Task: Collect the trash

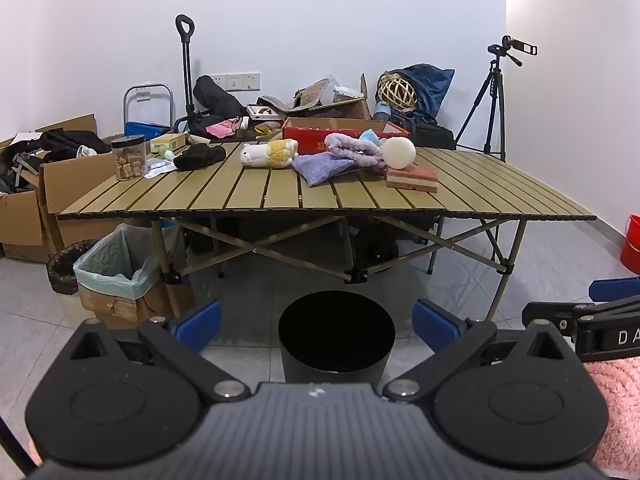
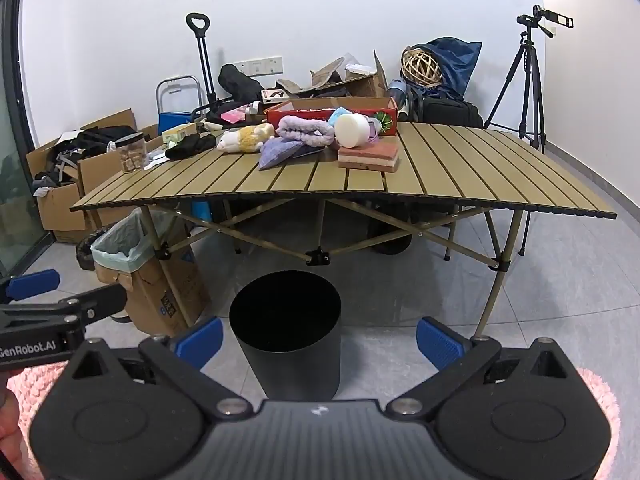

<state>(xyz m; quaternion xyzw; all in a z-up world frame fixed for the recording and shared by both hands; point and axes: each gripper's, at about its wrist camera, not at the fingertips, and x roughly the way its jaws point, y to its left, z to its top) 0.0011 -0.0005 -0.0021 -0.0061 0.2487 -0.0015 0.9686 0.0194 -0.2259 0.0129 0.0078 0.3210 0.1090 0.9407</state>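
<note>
Left wrist view: left gripper (image 1: 316, 326) held low and back from the worktop (image 1: 328, 196), jaws spread wide, nothing between the blue pads (image 1: 200, 324). Aimed slightly downward, so the black bin (image 1: 336, 336) sits framed right between the fingers, on the floor just in front of the worktop's near edge; probably parked there to catch whatever gets carried off the top. Up on the slats, grouped toward the far middle: plush toy (image 1: 270, 153), purple pouch (image 1: 322, 168), lilac cloth (image 1: 354, 150), white round block (image 1: 399, 153), pink sponge (image 1: 412, 176), black glove (image 1: 200, 157), jar (image 1: 128, 158). Hard to say which of these counts as trash. Lined cardboard box (image 1: 116, 276) standing by the left leg, a second possible drop point. Tip of the right gripper (image 1: 568, 312) poking in from the right edge.

Right wrist view: right gripper (image 2: 320, 338) likewise spread wide and empty, tilted a little more steeply, bin (image 2: 286, 328) between its fingers but offset left. Same clutter seen from further right; sponge (image 2: 368, 158) nearest, white block (image 2: 352, 130) behind it. Left gripper (image 2: 64, 312) alongside at the left edge. Both apparently poised at a start pose, nothing picked yet; reach to the far items looks like the next demand.
</note>
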